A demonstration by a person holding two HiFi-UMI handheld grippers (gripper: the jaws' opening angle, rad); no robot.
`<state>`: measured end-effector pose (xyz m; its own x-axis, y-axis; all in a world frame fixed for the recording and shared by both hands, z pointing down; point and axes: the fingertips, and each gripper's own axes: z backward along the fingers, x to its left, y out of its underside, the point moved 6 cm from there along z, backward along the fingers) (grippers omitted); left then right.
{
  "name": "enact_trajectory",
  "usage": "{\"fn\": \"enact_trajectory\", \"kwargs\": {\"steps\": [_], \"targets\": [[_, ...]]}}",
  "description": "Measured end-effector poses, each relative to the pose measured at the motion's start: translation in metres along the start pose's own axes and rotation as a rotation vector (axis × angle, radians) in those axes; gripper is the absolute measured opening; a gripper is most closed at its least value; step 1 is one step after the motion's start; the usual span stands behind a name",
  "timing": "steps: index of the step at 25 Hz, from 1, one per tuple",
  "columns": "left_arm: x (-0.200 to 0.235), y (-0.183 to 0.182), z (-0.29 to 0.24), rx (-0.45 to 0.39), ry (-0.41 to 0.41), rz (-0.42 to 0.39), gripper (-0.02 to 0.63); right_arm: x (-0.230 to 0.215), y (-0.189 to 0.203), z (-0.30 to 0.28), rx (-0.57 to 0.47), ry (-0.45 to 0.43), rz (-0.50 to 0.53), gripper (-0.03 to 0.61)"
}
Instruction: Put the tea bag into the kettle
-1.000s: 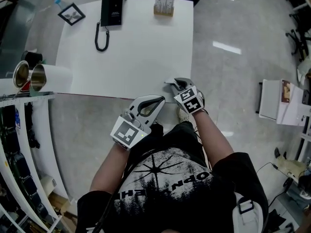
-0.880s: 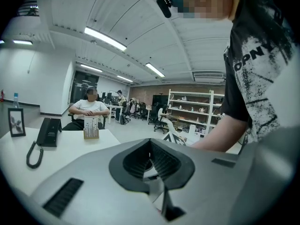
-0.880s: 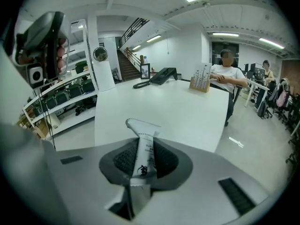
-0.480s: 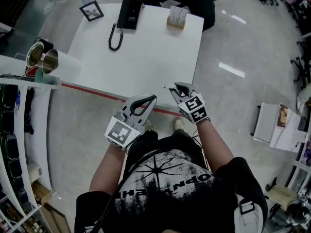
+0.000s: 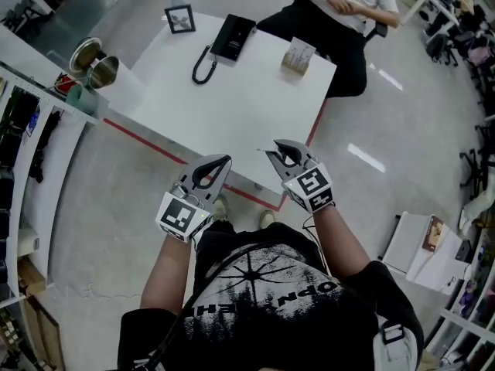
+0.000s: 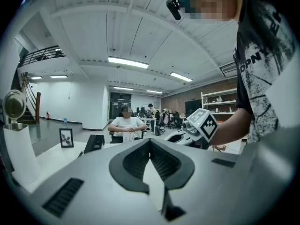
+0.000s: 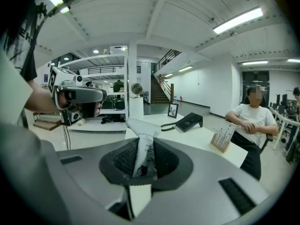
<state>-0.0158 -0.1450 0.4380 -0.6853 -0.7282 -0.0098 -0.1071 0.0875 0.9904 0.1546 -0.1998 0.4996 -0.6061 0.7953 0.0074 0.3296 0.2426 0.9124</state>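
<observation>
My right gripper (image 5: 272, 148) is shut on a white paper tea bag (image 7: 142, 152), whose folded top sticks up past the fingertips. It hangs over the near edge of the white table (image 5: 240, 107). My left gripper (image 5: 223, 161) is beside it on the left, shut with nothing in it; the left gripper view shows its tips (image 6: 150, 141) meeting. The kettle (image 5: 107, 73) stands far off at the table's left corner, white-bodied with a steel inside and its round lid (image 5: 83, 52) tipped open. It also shows as the kettle (image 6: 18, 149) at the left edge and the kettle (image 7: 136, 108) in the distance.
On the table's far side are a black desk phone (image 5: 232, 37), a small photo frame (image 5: 179, 20) and a card holder (image 5: 298, 56). A person sits on a chair (image 5: 340, 10) behind the table. Shelving (image 5: 31, 137) runs along the left. A red line (image 5: 147, 141) follows the table's near edge.
The head view has swung, so the table and kettle sit higher and more to the right in it. Both grippers hold the same pose, and the tea bag stays in the right one.
</observation>
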Motion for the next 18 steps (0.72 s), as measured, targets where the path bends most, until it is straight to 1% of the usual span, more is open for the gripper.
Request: {"fn": "enact_trajectory", "kwargs": {"steps": [5,9,13,18], "targets": [[-0.003,0.002,0.018,-0.016,-0.11,0.001,0.012,0.003,-0.014,-0.004,-0.033,-0.069,0.068,0.067],[0.009,0.004,0.045,-0.018,-0.189,-0.006,0.012,0.013,-0.025,-0.021,-0.058,-0.099,0.095,0.067],[0.034,0.009,0.077,-0.013,-0.253,0.012,0.012,0.027,-0.042,-0.046,-0.073,-0.117,0.108,0.067],[0.079,0.003,0.113,-0.038,-0.283,0.003,0.012,0.049,-0.075,-0.086,-0.101,-0.117,0.12,0.067]]}}
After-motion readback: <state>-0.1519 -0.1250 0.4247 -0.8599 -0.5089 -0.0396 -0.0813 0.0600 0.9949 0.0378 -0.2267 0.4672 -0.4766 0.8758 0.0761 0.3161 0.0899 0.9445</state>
